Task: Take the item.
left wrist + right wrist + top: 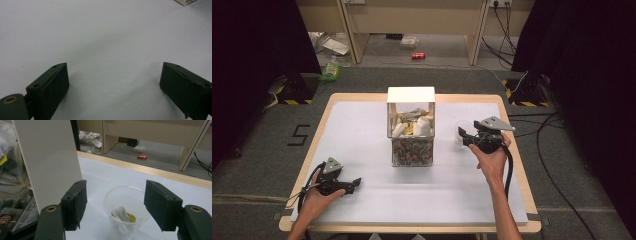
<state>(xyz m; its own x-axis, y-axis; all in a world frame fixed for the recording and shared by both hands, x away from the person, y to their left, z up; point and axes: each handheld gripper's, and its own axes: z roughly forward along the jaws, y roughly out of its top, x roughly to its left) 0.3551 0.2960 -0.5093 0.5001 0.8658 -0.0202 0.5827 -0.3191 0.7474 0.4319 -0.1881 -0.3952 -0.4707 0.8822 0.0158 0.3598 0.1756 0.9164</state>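
A white-topped table [362, 130] with a wooden edge carries, at its middle toward the far side, a two-tier clear box [410, 127] with a white lid; the upper tier holds pale packets and the lower one darker, brownish packets, though what any of them are is hard to make out. In the right gripper view the box is cut off at the left edge, its white side panel blocking much of the contents. Just right of the box stands a clear plastic cup [127, 211], nearly invisible from above, with a small white sachet with a yellow tag [122, 216] lying inside. The right gripper [115, 207] has its jaws spread wide on either side of the cup's rim, not touching it. The left gripper [113, 82] rests at the near left over bare tabletop, jaws wide apart and holding nothing.
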